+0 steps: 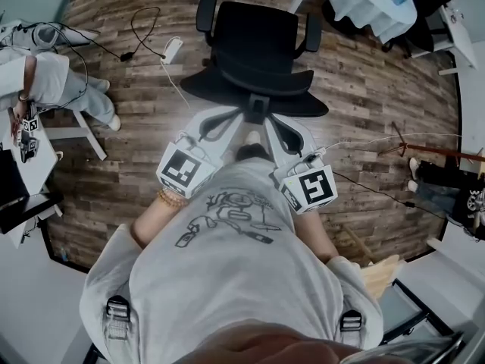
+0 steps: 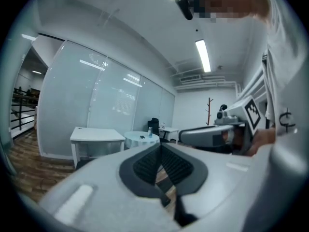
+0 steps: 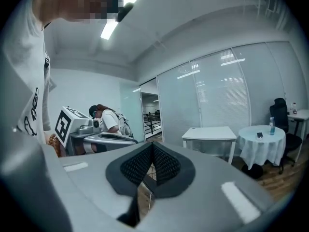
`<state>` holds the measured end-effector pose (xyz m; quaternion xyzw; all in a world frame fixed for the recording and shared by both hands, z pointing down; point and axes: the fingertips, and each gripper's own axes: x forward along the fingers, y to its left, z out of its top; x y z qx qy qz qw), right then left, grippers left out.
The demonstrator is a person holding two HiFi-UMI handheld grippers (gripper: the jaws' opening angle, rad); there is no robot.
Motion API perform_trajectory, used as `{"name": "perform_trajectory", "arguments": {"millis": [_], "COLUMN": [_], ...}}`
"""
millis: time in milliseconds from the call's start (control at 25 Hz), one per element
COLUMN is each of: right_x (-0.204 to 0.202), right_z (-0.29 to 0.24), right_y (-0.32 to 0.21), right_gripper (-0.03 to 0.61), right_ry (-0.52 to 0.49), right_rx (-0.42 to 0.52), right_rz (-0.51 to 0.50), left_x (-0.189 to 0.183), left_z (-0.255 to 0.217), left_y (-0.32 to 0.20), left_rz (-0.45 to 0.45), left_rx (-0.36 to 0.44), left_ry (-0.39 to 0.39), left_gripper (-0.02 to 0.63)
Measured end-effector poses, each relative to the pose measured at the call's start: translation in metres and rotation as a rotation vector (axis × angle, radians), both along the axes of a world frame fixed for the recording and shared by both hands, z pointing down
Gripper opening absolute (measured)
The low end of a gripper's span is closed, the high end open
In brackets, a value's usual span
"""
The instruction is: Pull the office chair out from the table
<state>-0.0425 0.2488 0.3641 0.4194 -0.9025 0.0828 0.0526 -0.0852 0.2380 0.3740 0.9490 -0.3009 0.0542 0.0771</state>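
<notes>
The black office chair (image 1: 254, 51) stands on the wooden floor straight ahead of me, its seat and armrests facing away and its back nearest me. Both grippers are raised in front of my chest, just short of the chair's back, and neither touches it. In the head view my left gripper (image 1: 231, 116) and right gripper (image 1: 274, 123) point forward side by side. The left gripper (image 2: 161, 148) has its ribbed black pads pressed together with nothing between them. The right gripper (image 3: 152, 148) is shut the same way, empty. Neither gripper view shows the chair.
A round table with a white cloth (image 1: 371, 2) stands at the far right beside a second black chair (image 3: 280, 111). A seated person (image 1: 53, 82) and a white desk (image 1: 30, 165) are at the left. Cables (image 1: 144, 32) and a power strip (image 1: 172, 50) lie on the floor left of the chair.
</notes>
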Motion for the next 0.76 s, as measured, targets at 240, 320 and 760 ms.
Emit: {"name": "perform_trajectory", "arguments": {"millis": [240, 320, 760], "right_x": [-0.0044, -0.0046, -0.0078], "right_z": [0.0024, 0.0018, 0.0006], "right_y": [0.0021, 0.0017, 0.0003], "right_gripper": [0.006, 0.006, 0.006], "right_ry": [0.023, 0.023, 0.031], "right_rx": [0.001, 0.001, 0.002], "right_rz": [-0.004, 0.001, 0.006], "left_x": [-0.0014, -0.0026, -0.0063], "left_z": [-0.0003, -0.0013, -0.0003], "left_y": [0.0022, 0.0017, 0.0030], "left_rz": [0.011, 0.012, 0.021], "left_rx": [0.002, 0.004, 0.005], "left_ry": [-0.008, -0.008, -0.017], "left_gripper": [0.005, 0.003, 0.005]}}
